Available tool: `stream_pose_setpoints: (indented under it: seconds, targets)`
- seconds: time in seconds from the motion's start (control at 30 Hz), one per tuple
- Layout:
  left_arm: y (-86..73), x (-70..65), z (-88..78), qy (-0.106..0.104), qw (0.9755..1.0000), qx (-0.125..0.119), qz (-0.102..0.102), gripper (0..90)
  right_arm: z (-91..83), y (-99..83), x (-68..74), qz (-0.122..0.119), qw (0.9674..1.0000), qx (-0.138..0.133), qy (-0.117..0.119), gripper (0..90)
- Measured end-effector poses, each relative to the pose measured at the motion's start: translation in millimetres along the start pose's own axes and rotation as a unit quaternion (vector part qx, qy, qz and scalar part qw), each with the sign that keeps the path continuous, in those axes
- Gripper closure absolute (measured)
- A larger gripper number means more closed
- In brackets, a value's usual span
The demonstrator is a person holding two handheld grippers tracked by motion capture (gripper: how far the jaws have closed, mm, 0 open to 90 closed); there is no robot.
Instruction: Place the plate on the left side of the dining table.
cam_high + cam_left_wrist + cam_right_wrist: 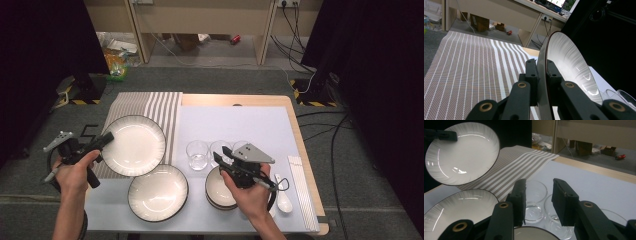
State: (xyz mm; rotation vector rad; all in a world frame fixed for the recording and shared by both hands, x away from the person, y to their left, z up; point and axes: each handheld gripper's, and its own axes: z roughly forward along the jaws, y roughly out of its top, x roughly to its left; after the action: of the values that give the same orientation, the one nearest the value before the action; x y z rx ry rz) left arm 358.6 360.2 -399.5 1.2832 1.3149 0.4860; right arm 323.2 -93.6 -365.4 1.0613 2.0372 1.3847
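No writing can be read anywhere; the far monitor (554, 3) looks too blurred.

Curtained lab: black drapes (45, 45), cables (295, 30).

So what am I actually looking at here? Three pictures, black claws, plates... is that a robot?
No robot: a person holds a two-jaw tool in each hand. The wide picture comes from a camera above the table; the other two come from small cameras riding on each tool, looking along its black jaws.

The left gripper is clamped on the rim of a white plate, lifted and tilted above a striped placemat. The right gripper is open and holds nothing; it hovers near three clear glasses.

Also on the table: a second plate, a stack of small bowls, a white spoon and white chopsticks.
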Motion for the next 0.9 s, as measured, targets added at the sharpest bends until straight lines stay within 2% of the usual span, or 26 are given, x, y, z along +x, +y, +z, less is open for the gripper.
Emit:
stream_pose_setpoints:
  seconds: [0.1, 0.2, 0.43, 0.6, 0.9]
  targets:
    - [1.0, 2.5, 3.4, 0.001, 1.0000, 0.000, -0.004, 83.1, -0.6, -0.3, -0.1, 0.007, 1.0000, -0.002, 0.000, 64.0]
    - [2.8, 5.0, 6.4, 0.004, 1.0000, 0.002, -0.005, 83.1, -1.5, 0.0, -2.2, 0.001, 1.0000, -0.005, -0.002, 64.1]
    - [7.4, 11.4, 15.6, 0.009, 0.9999, 0.002, -0.011, 83.1, -3.4, -0.2, -3.1, 0.011, 0.9999, -0.005, -0.005, 64.1]
    - [11.0, 17.2, 22.6, 0.015, 0.9998, 0.004, -0.015, 83.1, -3.7, -0.4, -5.3, 0.007, 0.9999, -0.009, -0.007, 64.1]
    - [18.4, 25.6, 33.5, 0.021, 0.9995, 0.005, -0.022, 83.0, -4.2, -1.3, -6.5, 0.015, 0.9998, -0.008, -0.007, 64.1]
